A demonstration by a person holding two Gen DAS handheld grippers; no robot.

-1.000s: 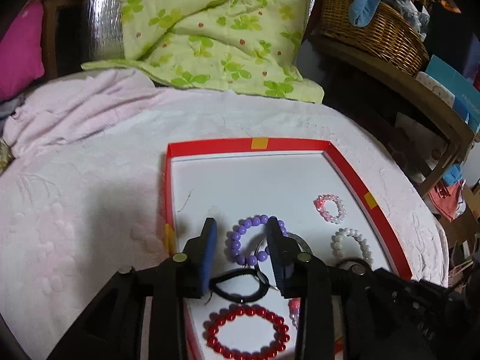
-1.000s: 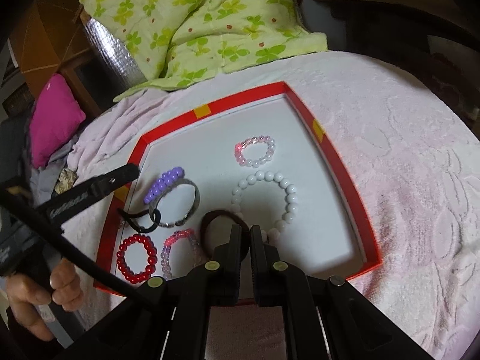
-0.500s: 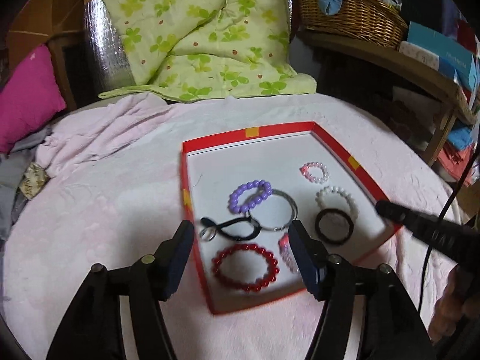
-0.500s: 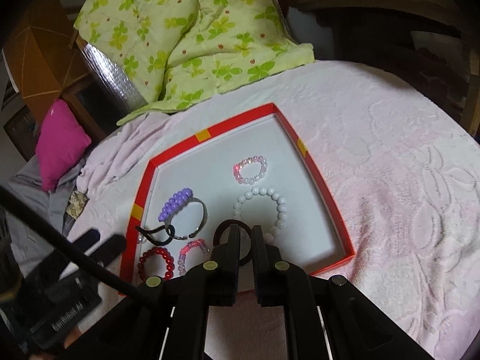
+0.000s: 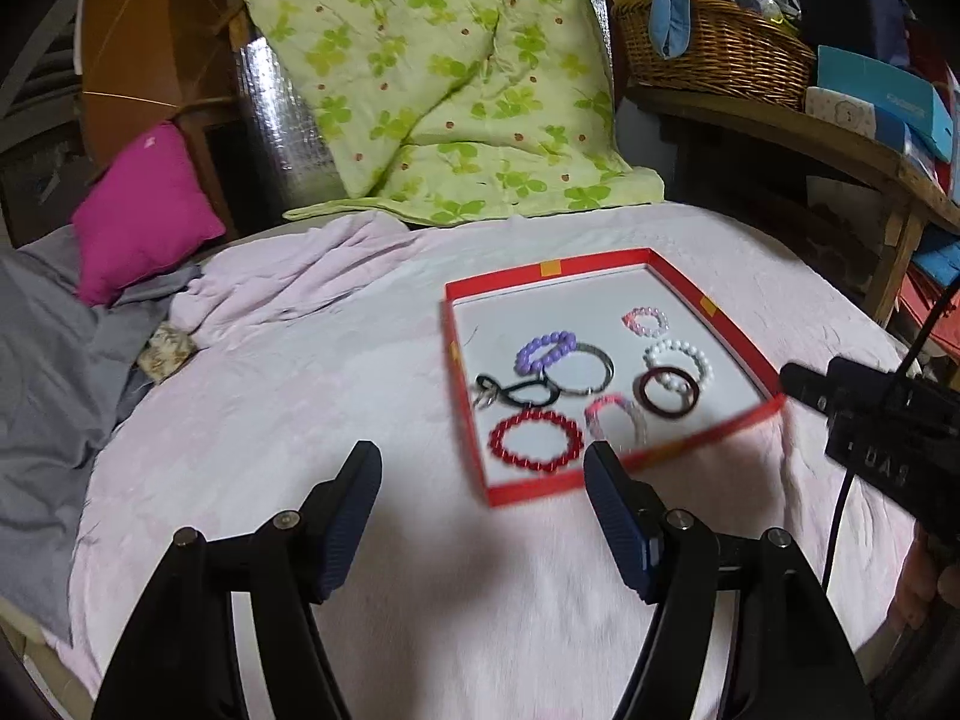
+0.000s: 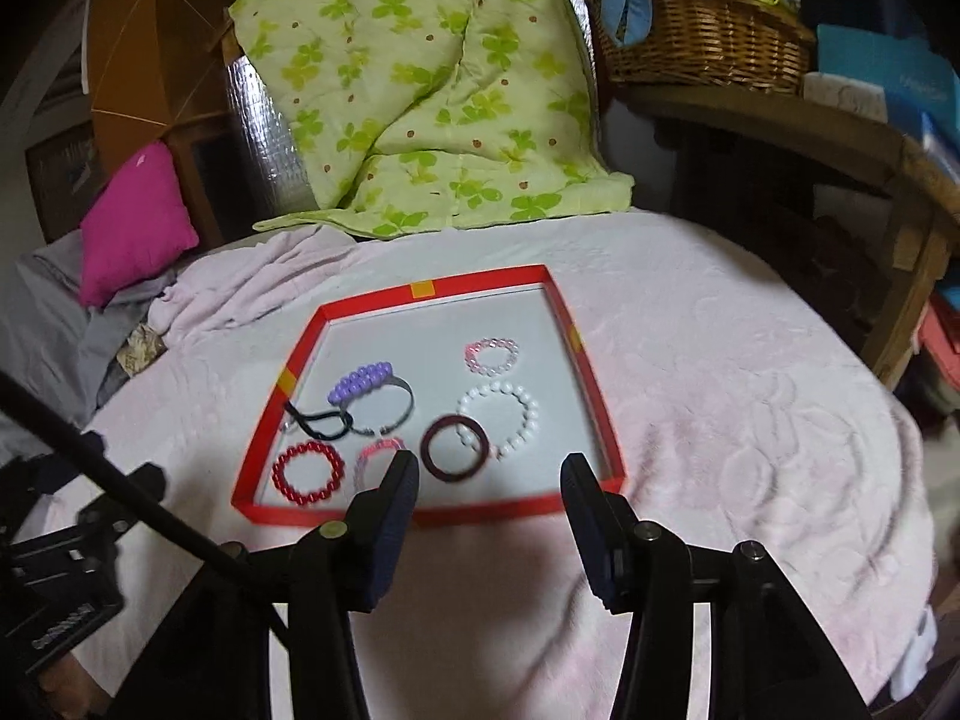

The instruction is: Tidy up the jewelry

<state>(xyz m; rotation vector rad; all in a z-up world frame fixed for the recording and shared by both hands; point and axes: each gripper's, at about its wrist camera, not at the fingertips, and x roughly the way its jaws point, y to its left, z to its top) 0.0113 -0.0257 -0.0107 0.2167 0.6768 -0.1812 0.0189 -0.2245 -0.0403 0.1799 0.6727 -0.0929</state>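
Left gripper (image 5: pixel 483 495): released, above the pink blanket (image 5: pixel 270 420).
Right gripper (image 6: pixel 489 489): released, at the tray's near edge.
Jewelry: bracelets (image 6: pixel 498 417) inside the red tray (image 6: pixel 600 420), mid-blanket.

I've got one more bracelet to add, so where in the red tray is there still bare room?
The far half of the red tray is bare, between the far rim and the purple bead bracelet, left of the small pink bead bracelet. The near right corner, beside the white bead bracelet, is free too. The near left is crowded, with several pieces overlapping.
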